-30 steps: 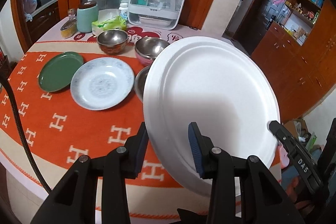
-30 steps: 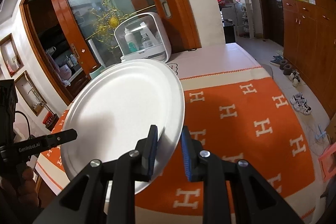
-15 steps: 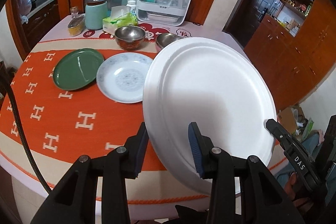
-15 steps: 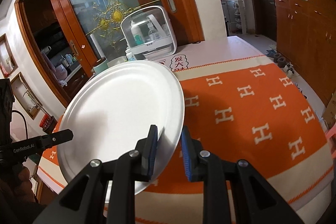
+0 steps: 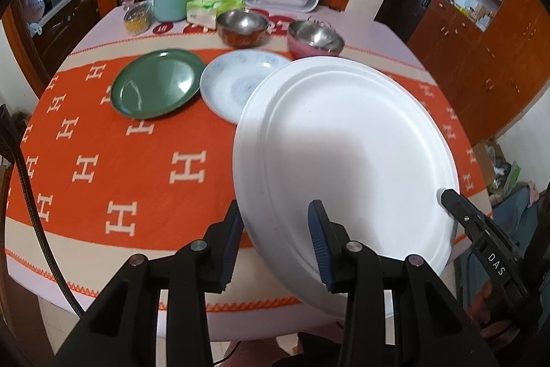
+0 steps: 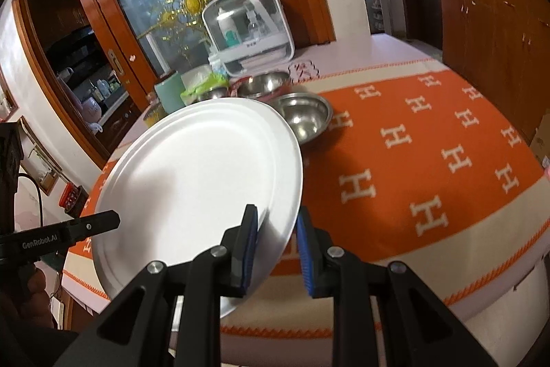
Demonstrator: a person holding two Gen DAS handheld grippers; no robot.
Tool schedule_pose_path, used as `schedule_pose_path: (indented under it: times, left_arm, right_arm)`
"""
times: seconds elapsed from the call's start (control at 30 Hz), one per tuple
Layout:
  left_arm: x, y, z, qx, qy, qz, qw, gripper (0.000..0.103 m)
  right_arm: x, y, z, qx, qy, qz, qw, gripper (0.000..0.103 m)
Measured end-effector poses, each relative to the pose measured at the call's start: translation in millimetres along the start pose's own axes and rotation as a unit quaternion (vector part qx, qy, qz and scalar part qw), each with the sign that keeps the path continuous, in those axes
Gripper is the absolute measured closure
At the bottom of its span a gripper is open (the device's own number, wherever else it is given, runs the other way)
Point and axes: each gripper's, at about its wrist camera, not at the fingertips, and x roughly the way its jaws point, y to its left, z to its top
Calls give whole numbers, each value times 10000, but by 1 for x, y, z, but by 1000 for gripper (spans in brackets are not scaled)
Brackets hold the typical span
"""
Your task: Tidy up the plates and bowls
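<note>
Right wrist view: the right gripper point(image 6: 276, 245) pinches the tilted white plate's point(image 6: 199, 181) rim between its pads. Left gripper point(image 5: 275, 243) straddles the opposite rim, fingers spread and not clamping, above the orange tablecloth point(image 5: 137, 160).

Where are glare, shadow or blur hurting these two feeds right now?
Left wrist: soft grey shadow across the white plate, window glint on the green plate, steel bowls slightly blurred. Right wrist: blown-out lamp glare top left; fisheye bends the door frames.

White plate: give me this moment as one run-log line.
white plate: lifted above table, tilted | right hand-held gripper: clamps rim | left hand-held gripper: jaws apart around opposite rim | green plate: on table
</note>
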Motion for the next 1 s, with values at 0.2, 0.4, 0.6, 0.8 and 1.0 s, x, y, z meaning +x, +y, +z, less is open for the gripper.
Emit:
schedule_pose_path:
  times: [0.2, 0.4, 0.6, 0.8, 1.0]
  left_arm:
    - [19, 19, -14, -12, 326, -18, 9995, 66]
    - [41, 26, -21, 68, 604, -5, 9982, 66]
    - [66, 29, -24, 132, 938, -1, 9955, 66]
    - [80, 35, -17, 40, 968, 3, 9953, 66]
    - [97, 49, -15, -116, 1087, -37, 9940, 66]
  right_arm:
    - [12, 11, -21, -29, 338, -178, 9993, 80]
    - [28, 15, -33, -57, 638, -373, 9972, 80]
    - [51, 10, -42, 45, 1031, -585, 9929, 80]
    - [68, 11, -42, 95, 1240, -662, 9900, 79]
    - [83, 14, -42, 37, 1427, -704, 9873, 79]
